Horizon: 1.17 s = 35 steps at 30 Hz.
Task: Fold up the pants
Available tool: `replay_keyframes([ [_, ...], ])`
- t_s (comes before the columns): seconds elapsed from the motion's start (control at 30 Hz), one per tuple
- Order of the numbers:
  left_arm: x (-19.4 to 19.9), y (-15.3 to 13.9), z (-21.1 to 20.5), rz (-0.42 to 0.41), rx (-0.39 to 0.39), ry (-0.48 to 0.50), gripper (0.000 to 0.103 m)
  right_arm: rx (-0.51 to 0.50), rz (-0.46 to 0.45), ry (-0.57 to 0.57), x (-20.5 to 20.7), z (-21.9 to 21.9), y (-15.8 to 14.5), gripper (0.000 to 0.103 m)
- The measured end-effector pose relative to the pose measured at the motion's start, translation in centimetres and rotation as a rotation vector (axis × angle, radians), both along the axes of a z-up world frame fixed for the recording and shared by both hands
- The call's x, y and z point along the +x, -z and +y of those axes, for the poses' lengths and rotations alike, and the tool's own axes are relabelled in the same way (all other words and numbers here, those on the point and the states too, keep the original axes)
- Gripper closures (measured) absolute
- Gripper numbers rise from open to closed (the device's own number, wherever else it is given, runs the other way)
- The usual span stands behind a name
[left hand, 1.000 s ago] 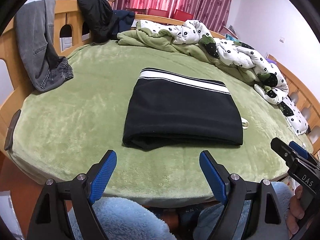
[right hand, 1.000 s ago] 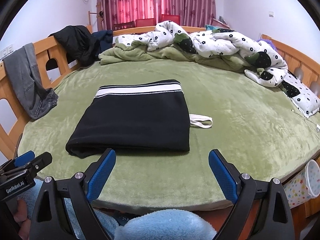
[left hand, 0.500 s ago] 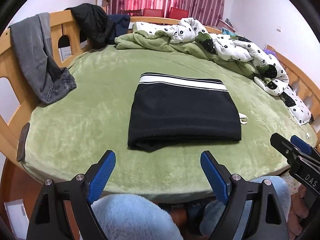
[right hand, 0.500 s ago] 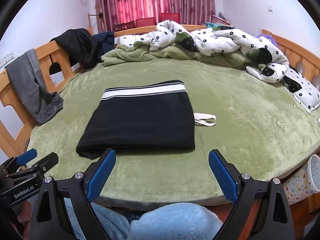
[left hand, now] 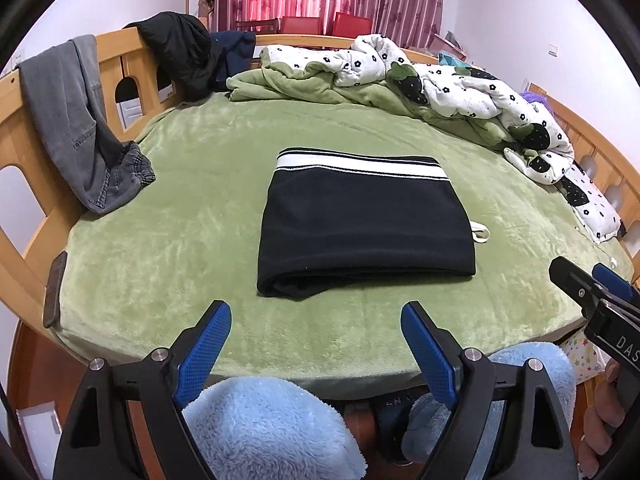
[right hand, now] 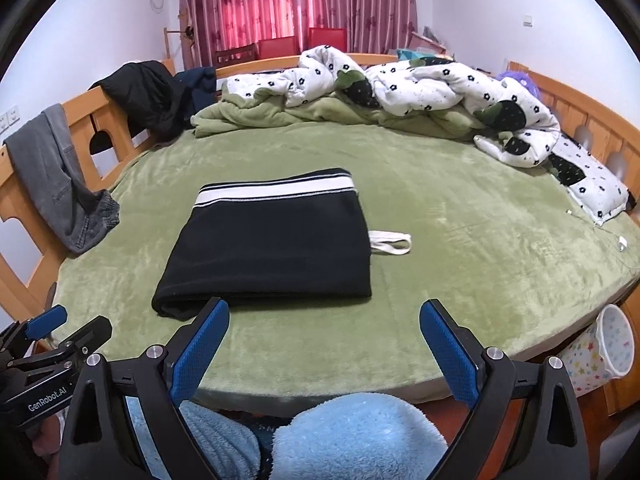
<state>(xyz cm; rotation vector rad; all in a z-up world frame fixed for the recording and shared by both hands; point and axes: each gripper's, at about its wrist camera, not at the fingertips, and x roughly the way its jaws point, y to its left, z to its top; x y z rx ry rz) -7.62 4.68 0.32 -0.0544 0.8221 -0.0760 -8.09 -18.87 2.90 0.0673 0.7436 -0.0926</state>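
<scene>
I see the black pants [left hand: 366, 226] folded into a neat block in the middle of the frame, lying on the green bed [left hand: 168, 240]. Their white striped waistband [left hand: 360, 166] is on the far side. A white drawstring loop [right hand: 390, 242] pokes out at their right edge.

My left claw [left hand: 316, 350] is at the bottom of the frame, spread wide with nothing in it, near the pants but not touching. My right claw [right hand: 324, 346] is wide and empty too.

Grey jeans [left hand: 76, 120] hang on the wooden rail at the upper left. A flowery quilt [right hand: 420, 88] is bunched at the top right.
</scene>
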Motion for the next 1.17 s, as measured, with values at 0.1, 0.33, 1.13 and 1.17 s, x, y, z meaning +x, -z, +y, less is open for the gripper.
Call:
replay_keyframes([
  [0.1,-0.1,0.1,-0.1,0.000,-0.001,-0.002,0.017,-0.002,-0.002,-0.001,-0.1,-0.1,0.0,0.006],
  [0.33,-0.2,0.3,-0.4,0.006,0.008,-0.001,0.017,-0.033,-0.021,0.015,-0.2,0.4,-0.2,0.004],
  [1.13,-0.8,-0.5,-0.8,-0.012,0.004,-0.021,0.017,-0.032,-0.022,0.005,-0.8,0.9,-0.5,0.004],
  [1.17,-0.7,-0.5,-0.8,-0.011,0.004,-0.020,0.017,-0.026,-0.022,0.004,-0.9,1.0,-0.6,0.004],
])
